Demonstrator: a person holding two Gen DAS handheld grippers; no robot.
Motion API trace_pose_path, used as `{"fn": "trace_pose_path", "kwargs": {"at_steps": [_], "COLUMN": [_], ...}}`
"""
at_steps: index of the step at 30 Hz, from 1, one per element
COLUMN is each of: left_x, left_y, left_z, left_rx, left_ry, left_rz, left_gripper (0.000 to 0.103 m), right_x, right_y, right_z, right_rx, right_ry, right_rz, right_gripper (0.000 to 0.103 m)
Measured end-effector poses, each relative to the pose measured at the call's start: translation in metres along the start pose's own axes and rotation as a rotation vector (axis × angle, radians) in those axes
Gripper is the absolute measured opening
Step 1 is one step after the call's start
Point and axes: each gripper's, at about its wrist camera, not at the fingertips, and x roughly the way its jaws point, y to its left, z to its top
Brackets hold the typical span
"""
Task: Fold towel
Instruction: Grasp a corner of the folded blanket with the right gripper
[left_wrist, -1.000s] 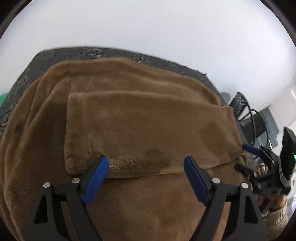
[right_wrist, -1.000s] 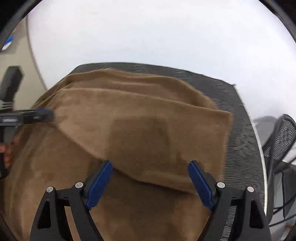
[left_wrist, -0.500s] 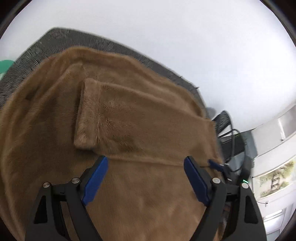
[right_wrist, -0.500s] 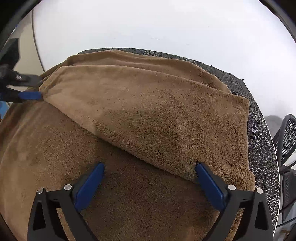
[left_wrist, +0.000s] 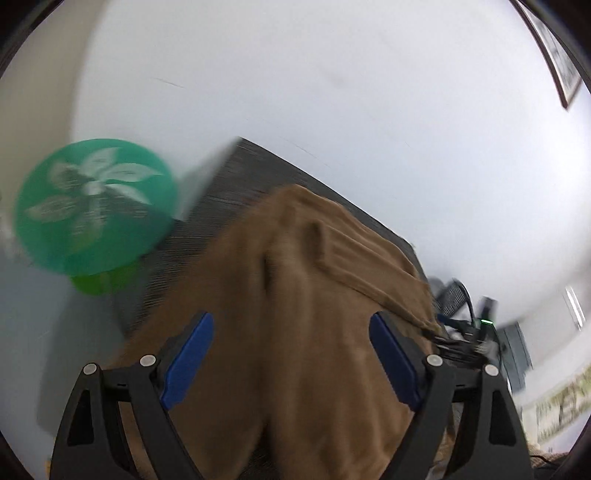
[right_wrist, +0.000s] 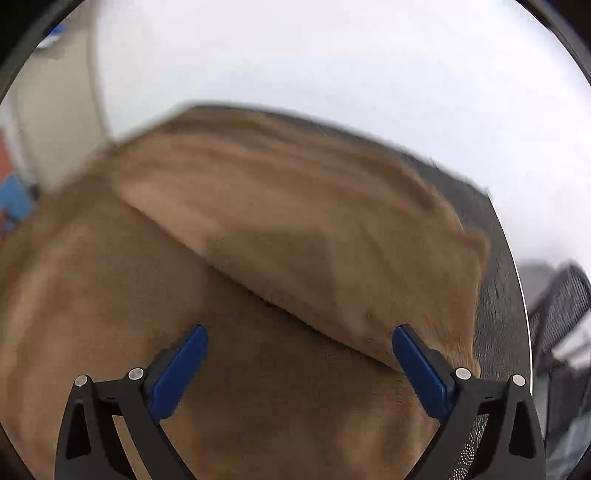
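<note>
While the towel (right_wrist: 280, 229) lies part-folded on a dark mat (left_wrist: 236, 173) (blurred), one flap doubled over near the mat's far edge, left gripper (left_wrist: 291, 354) and right gripper (right_wrist: 299, 363) hover above it, jaws spread, empty.

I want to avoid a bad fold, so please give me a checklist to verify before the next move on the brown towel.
1. Left tongs open and empty: ok, blue pads apart, nothing between them.
2. Right tongs open and empty: ok, pads apart over the cloth.
3. First fold on the towel in place: ok, a folded layer lies on the lower one.
4. Fold edge straight: cannot tell, both views are blurred.
5. Towel fully on the dark mat: cannot tell, the near side is out of view.
6. Green round object clear of the towel: ok, it sits apart, off the mat's left.
</note>
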Motion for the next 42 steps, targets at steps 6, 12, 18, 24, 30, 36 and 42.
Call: {"fn": "trace_pose_path", "kwargs": {"at_steps": [6,12,18,24,30,36,42], "left_x": [-0.036,-0.083,-0.153,-0.155,-0.116,-0.091,-0.079], "left_y": [0.033,0.043,0.021,0.044,0.072,0.076,0.081], "left_z": [-0.025,-0.047,-0.063,-0.069,-0.07,-0.068,-0.068], "left_rx": [-0.097,-0.148,0.005,-0.053,-0.179,-0.212,-0.231], "left_ry": [-0.081,-0.153,-0.329,-0.328,-0.231,-0.189,-0.167], "left_rz": [-0.046,-0.256,-0.183,-0.224,-0.244,-0.266,-0.274], "left_gripper": [0.09,0.09,0.103,0.103,0.103,0.103,0.103], "right_x": [-0.083,-0.103,-0.087,-0.053,-0.04,-0.033,-0.02], "right_y": [0.137,0.276,0.336,0.366,0.397,0.405,0.414], "right_z": [0.029,0.011,0.024,0.041,0.014,-0.018,-0.037], "right_rx": [-0.424,-0.856,-0.84,-0.653,-0.78,-0.967,-1.125], "right_ry": [-0.13,-0.197,-0.2,-0.113,-0.109,-0.155,-0.246], "right_rz": [0.205,0.271,0.426,0.581,0.581,0.442,0.23], "right_gripper": [0.102,0.102,0.102,0.102,0.101,0.101,0.101]}}
